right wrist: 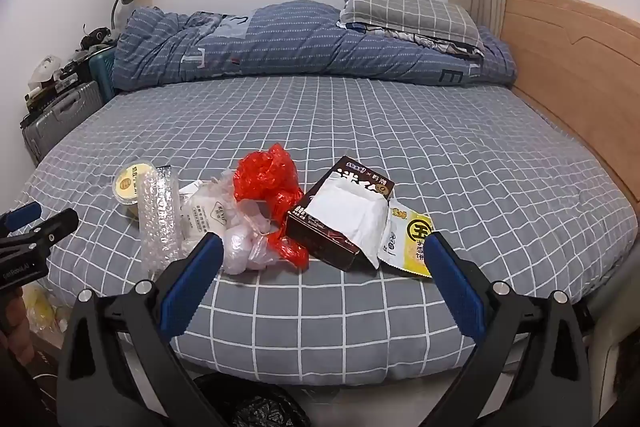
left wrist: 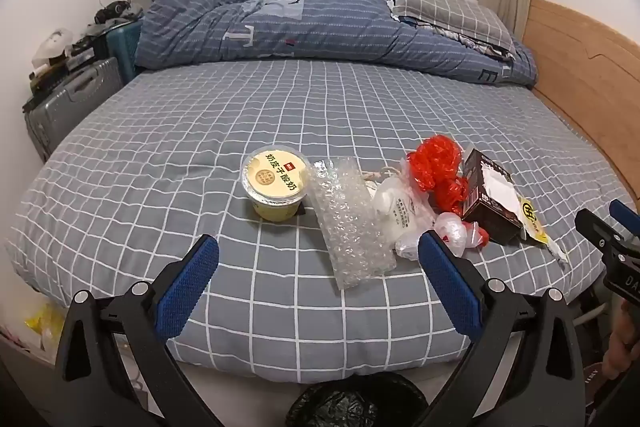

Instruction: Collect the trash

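Observation:
Trash lies on the grey checked bed sheet (left wrist: 200, 131): a yellow yogurt cup (left wrist: 275, 183), a bubble wrap piece (left wrist: 348, 223), a white pouch (left wrist: 394, 207), a red plastic bag (left wrist: 436, 171), a crumpled white bag (left wrist: 452, 233), a dark brown box (left wrist: 490, 199) and a yellow-white wrapper (left wrist: 534, 221). My left gripper (left wrist: 318, 253) is open and empty, short of the bubble wrap. My right gripper (right wrist: 324, 249) is open and empty, in front of the brown box (right wrist: 340, 215), with the red bag (right wrist: 268, 175) and wrapper (right wrist: 412, 243) near it.
A black-lined trash bin (left wrist: 356, 403) stands below the bed's near edge, also in the right wrist view (right wrist: 248, 407). A folded blue quilt (left wrist: 320, 27) and pillow (left wrist: 448, 7) lie at the far side. A wooden headboard (left wrist: 580, 67) is right; suitcases (left wrist: 68, 107) are left.

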Demonstrator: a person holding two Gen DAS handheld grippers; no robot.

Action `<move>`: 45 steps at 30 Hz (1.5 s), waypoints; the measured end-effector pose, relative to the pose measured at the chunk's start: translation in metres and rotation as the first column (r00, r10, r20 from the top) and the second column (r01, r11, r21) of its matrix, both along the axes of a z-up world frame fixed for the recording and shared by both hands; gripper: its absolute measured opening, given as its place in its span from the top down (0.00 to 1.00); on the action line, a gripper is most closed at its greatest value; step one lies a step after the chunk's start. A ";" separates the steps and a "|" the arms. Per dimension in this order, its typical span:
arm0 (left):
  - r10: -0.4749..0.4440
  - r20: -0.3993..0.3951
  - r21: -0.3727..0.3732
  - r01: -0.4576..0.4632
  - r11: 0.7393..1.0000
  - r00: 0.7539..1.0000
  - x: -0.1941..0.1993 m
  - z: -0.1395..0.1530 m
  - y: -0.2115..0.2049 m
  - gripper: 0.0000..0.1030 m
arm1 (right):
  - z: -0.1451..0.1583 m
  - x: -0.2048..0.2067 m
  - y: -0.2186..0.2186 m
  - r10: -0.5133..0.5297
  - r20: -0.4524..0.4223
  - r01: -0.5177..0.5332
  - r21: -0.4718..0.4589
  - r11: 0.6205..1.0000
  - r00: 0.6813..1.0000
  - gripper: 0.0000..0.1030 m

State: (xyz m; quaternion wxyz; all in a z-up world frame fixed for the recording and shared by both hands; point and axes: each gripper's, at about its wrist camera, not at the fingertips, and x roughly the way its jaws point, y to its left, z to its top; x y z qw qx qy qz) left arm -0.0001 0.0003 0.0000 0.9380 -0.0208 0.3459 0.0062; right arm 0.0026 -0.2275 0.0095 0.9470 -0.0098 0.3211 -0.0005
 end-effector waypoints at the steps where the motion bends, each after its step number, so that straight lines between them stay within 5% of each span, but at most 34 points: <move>1: 0.000 -0.001 -0.001 0.000 1.000 1.000 0.000 0.000 0.000 0.05 | 0.001 0.000 0.000 -0.001 -0.003 0.001 0.001 1.000 1.000 0.07; 45: 0.005 -0.013 0.017 -0.005 1.000 1.000 -0.002 -0.001 0.001 0.05 | 0.005 -0.001 0.003 -0.002 0.008 0.002 0.007 1.000 1.000 0.07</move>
